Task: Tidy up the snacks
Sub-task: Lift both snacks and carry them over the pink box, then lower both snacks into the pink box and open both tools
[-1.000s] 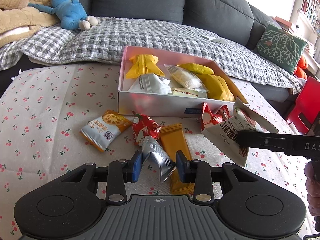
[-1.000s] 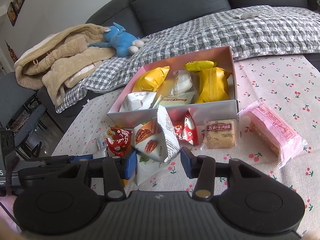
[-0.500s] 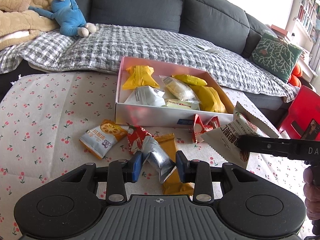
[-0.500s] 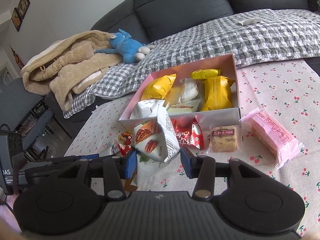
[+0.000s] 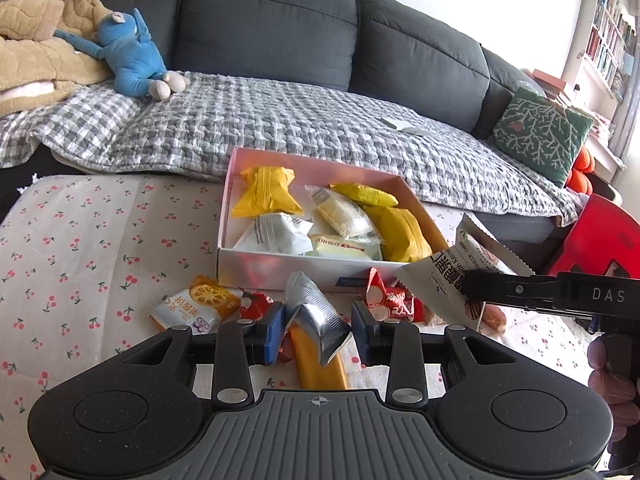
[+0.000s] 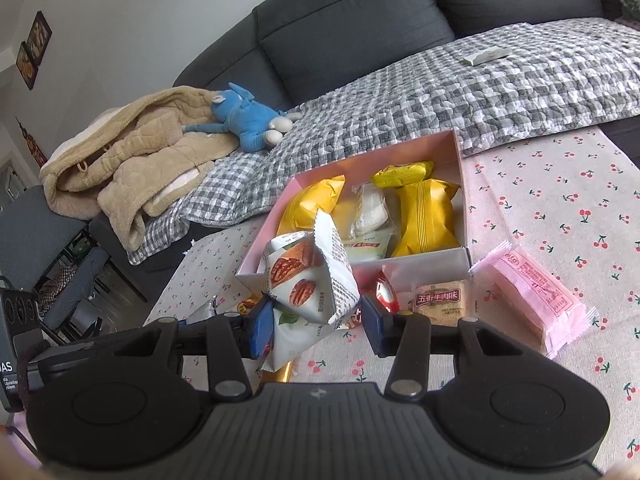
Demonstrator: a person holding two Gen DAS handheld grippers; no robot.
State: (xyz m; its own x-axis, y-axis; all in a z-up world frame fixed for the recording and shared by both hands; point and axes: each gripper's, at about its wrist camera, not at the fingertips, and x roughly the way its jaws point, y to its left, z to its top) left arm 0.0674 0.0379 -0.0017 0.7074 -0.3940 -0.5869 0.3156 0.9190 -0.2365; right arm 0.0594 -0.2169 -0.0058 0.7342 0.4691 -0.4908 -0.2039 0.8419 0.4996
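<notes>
The left gripper (image 5: 316, 330) has risen, jaws pinching a silver packet (image 5: 314, 314) off the worktop; the right gripper (image 6: 316, 320) pinches a nut pack (image 6: 310, 276) at centre frame, both nearing the box (image 5: 280, 270).

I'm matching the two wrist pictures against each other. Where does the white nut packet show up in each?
Left wrist: nut packet at right, pinched by the right gripper.
Right wrist: nut packet centre, between that gripper's fingers.
Shared landmark: pink box.

box (image 6: 424, 261) front: packets (image 6: 440, 302) crowd | right cloth (image 6: 560, 208): free
</notes>
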